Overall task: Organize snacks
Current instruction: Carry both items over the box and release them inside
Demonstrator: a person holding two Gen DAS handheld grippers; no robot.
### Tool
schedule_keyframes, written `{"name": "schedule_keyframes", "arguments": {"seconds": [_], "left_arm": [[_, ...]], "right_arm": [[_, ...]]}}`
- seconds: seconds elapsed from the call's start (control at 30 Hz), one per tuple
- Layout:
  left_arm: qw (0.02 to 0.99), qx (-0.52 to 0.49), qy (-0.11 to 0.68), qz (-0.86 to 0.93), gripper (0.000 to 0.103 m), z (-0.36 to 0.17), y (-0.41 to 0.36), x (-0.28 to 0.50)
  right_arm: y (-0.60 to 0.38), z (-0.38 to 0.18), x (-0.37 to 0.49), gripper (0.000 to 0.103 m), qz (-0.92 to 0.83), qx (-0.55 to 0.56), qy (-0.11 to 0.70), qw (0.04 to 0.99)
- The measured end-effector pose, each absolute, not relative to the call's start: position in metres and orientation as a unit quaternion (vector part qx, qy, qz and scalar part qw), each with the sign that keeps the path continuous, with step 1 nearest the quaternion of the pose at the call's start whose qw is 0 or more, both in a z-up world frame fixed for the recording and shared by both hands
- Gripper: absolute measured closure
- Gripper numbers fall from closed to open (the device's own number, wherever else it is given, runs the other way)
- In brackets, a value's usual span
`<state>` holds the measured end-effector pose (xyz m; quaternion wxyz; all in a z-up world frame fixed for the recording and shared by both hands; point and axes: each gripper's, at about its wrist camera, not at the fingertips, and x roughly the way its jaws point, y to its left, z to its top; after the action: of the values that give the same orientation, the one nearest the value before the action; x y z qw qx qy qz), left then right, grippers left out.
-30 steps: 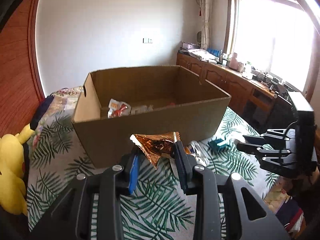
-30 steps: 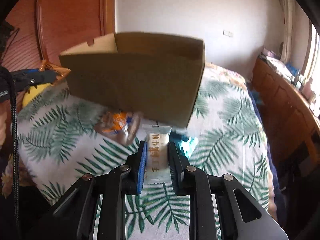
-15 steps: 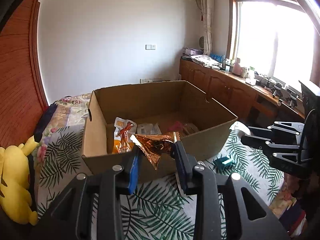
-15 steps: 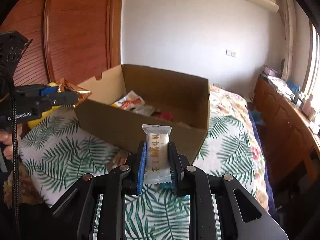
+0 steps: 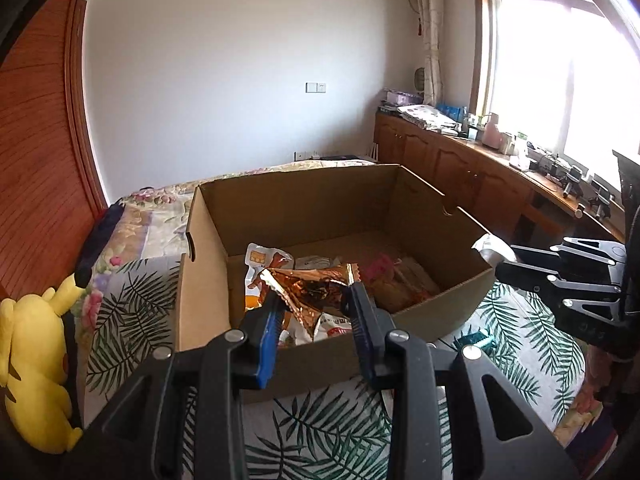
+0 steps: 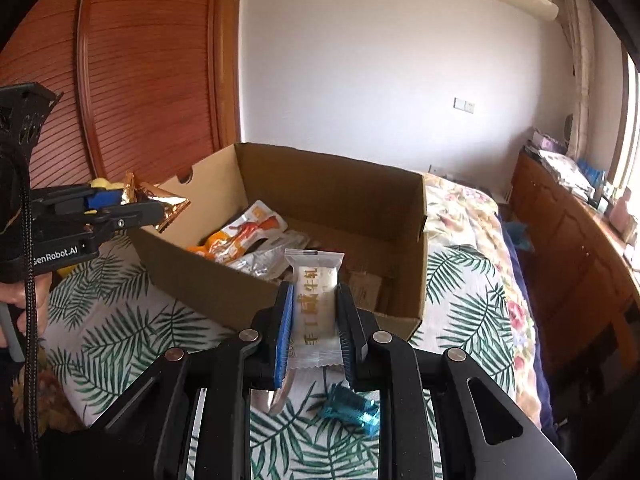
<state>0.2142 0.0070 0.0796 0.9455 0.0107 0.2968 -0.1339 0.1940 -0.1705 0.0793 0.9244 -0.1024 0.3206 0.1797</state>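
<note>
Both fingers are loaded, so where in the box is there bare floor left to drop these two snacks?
Bare cardboard floor runs along the far wall of the box. The near-left corner is crowded: an orange-and-white pouch and clear wrappers overlap there. Flat brown packets fill the near-right part.

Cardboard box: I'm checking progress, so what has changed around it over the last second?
Both grippers rose from beside the cardboard box to above its near rim. Unchanged: left gripper clamps the copper foil packet, right gripper the white wrapped bar.

copper foil packet [image 5: 316, 292]: crinkled, in my left grip, over box
white wrapped bar [image 6: 316, 300]: upright, in my right grip
cardboard box [image 6: 416, 216]: open, packets inside
</note>
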Motion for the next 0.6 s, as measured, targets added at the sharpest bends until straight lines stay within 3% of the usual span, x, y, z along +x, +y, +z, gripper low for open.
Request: {"name": "schedule_keyframes", "arguments": {"seconds": [0.6], "left_arm": [[0.935,0.018,0.335,-0.12,0.071,0.065,0.004,0.25]], "right_arm": [[-0.154,0.07,0.223,0.084,0.177,-0.095,0.343,0.918]]}}
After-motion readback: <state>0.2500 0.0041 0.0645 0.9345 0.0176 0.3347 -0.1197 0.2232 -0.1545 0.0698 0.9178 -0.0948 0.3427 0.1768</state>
